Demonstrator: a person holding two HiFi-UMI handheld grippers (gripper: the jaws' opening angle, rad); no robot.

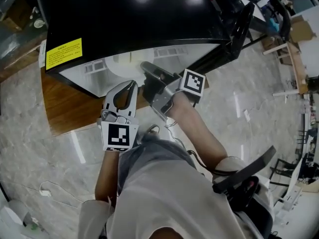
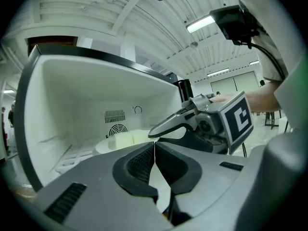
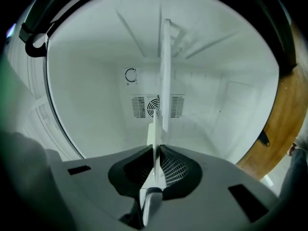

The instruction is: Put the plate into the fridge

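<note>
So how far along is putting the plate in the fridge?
Done: the fridge stands open and the plate is at its mouth. In hand: the right gripper is shut on the plate's rim; the left gripper is shut, empty. Left: set it down inside, release, withdraw.

The room is bright. Long lamps (image 2: pixel 199 23) glow high above the left claw (image 2: pixel 154 148) and off to its right, and they look washed out. Ahead of that claw the inside of the fridge (image 2: pixel 72 100) is pale and evenly lit, with only soft grey shadows in its corners. Past both claws, the fridge's black top throws back white spots of glare. The shiny floor (image 1: pixel 249 108) to the right of the right claw (image 3: pixel 155 150) has bright streaks. Both gripper views bend at the edges and go dark in the corners. The plate (image 3: pixel 165 76) ahead of the right claw looks soft and a bit smeared.
</note>
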